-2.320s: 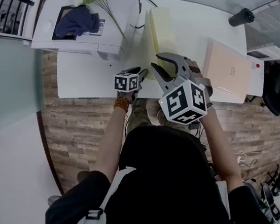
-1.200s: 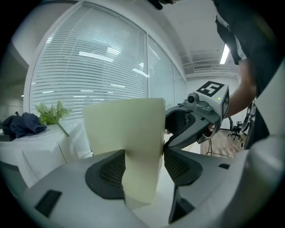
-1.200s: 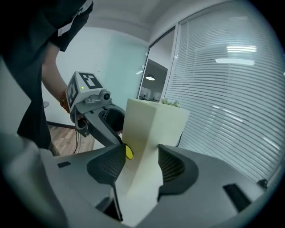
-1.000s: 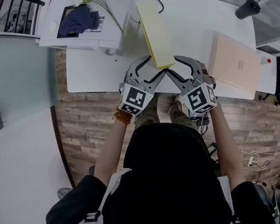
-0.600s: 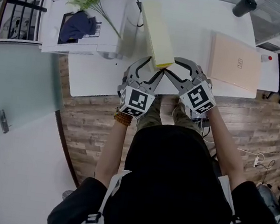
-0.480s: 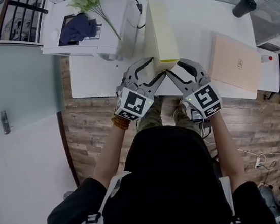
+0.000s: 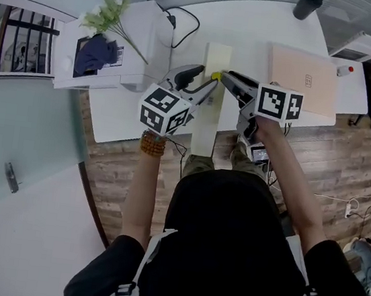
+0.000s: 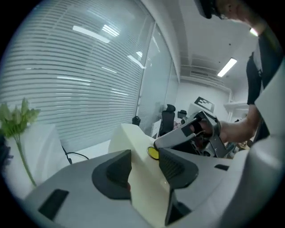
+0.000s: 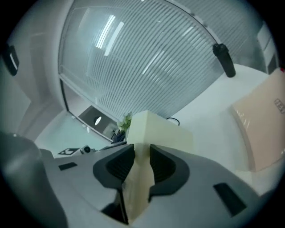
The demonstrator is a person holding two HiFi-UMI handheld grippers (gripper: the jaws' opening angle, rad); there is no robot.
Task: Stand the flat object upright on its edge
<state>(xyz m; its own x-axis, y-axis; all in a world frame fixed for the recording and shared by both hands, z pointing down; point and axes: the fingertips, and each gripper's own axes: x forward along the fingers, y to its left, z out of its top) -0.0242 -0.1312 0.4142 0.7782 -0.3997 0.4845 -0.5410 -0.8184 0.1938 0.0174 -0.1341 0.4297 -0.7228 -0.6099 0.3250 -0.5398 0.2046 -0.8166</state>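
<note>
The flat object is a pale yellow board point(image 7: 208, 116). It stands on edge, seen from above as a narrow strip reaching from the white table point(image 7: 119, 111) out past its front edge. My left gripper point(image 7: 209, 86) grips it from the left and my right gripper point(image 7: 224, 77) from the right, tips almost meeting. In the left gripper view the board point(image 8: 143, 182) fills the gap of the left gripper point(image 8: 144, 162), whose jaws are closing. In the right gripper view the right gripper point(image 9: 141, 162) closes on the board's point(image 9: 165, 130) thin edge.
A white printer point(image 7: 127, 48) with a dark blue cloth point(image 7: 95, 52) and a green sprig point(image 7: 107, 13) sits at the left. A black cable point(image 7: 182, 20) lies behind the board. A pink-beige flat box point(image 7: 303, 70) lies at the right, a black cylinder point(image 7: 306, 3) beyond it.
The board has gone from lying slanted on the table to standing on its edge. Both grippers have risen and closed in on its near end.
</note>
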